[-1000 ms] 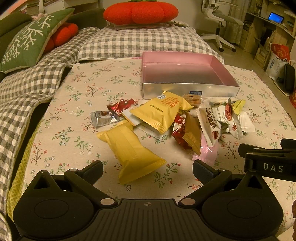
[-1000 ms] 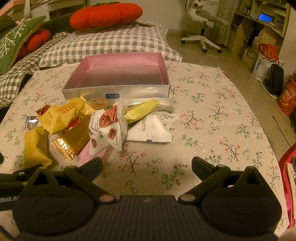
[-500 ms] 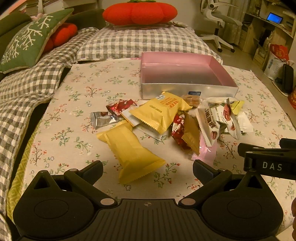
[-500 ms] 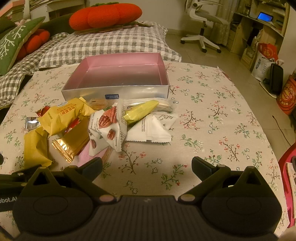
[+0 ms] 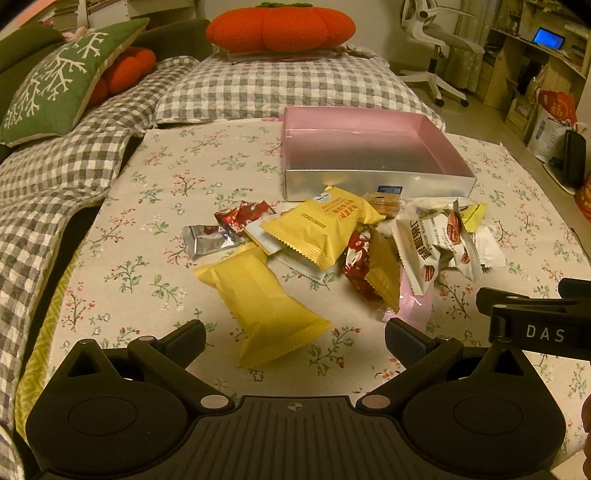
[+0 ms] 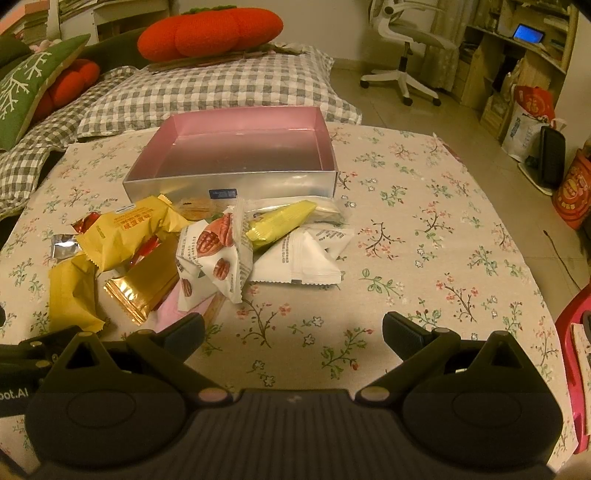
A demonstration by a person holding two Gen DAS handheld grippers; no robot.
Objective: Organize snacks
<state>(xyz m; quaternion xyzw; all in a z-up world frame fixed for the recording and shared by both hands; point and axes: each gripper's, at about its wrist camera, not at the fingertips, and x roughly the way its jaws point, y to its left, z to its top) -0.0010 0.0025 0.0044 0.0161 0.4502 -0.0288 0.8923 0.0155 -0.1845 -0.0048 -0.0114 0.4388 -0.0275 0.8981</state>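
Note:
A pile of snack packets lies on the flowered tablecloth in front of an empty pink-lined silver box, also in the right wrist view. A plain yellow packet lies nearest my left gripper, which is open and empty, its jaws wide either side of the packet's near end. A printed yellow packet, gold and red packets and white pecan packets lie behind. My right gripper is open and empty, just in front of the white packets and pecan packet.
Checked cushions, a green pillow and an orange pumpkin cushion lie beyond the table. An office chair and shelves stand at the back right. The right gripper's body shows at the left wrist view's right edge.
Both grippers have edged slightly forward toward the pile. Nothing was picked up or moved.

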